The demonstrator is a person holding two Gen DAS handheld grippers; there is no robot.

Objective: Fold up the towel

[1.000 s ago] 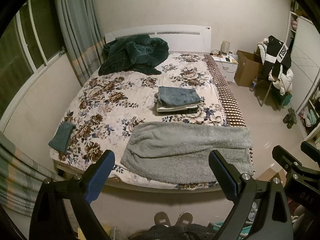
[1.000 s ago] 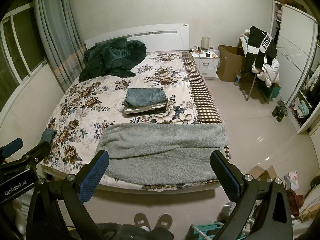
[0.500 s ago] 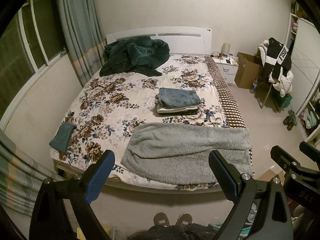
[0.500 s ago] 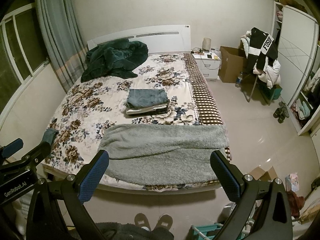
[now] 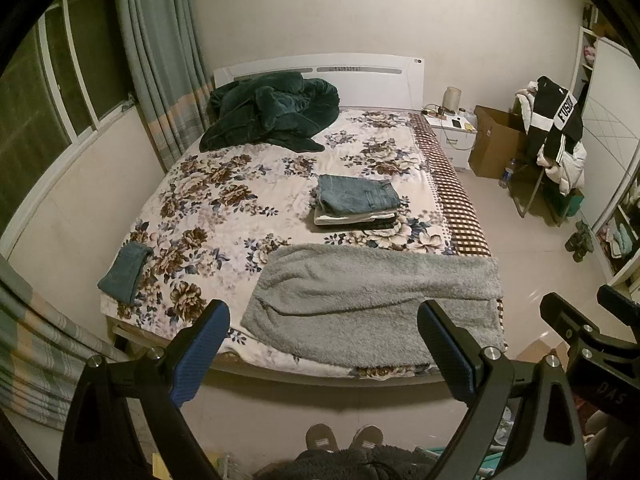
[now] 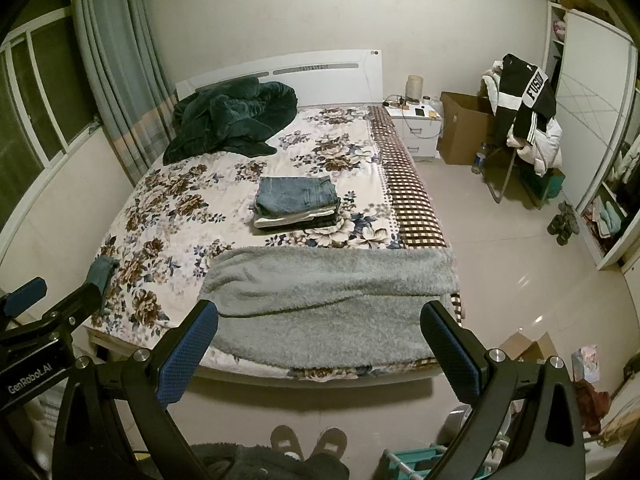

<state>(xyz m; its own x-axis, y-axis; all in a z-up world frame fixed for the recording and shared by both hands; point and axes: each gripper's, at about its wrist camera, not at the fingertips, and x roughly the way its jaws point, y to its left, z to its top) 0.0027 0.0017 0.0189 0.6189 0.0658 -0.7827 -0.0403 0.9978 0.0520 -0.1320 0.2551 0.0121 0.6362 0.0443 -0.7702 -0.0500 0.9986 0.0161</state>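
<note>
A large fluffy grey towel [image 5: 372, 300] lies spread across the foot of the bed, folded once lengthwise, its near edge hanging over the mattress; it fills the centre of the right wrist view too, grey towel [image 6: 332, 300]. My left gripper [image 5: 322, 344] is open, held in the air short of the bed with nothing between its blue pads. My right gripper [image 6: 320, 344] is likewise open and empty, well back from the towel. Each gripper shows at the side of the other's view.
The floral bedspread [image 5: 240, 200] carries a stack of folded clothes [image 5: 356, 204], a dark green blanket heap [image 5: 268, 112] by the headboard, and a small folded teal cloth [image 5: 124, 272] at the near left corner. A person's slippers [image 6: 308, 442] stand before the bed. Chair with jackets [image 5: 556, 136] on the right.
Both views have tilted slightly, so the bed sits a little lower in frame. The towel has not moved and both grippers stay open.
</note>
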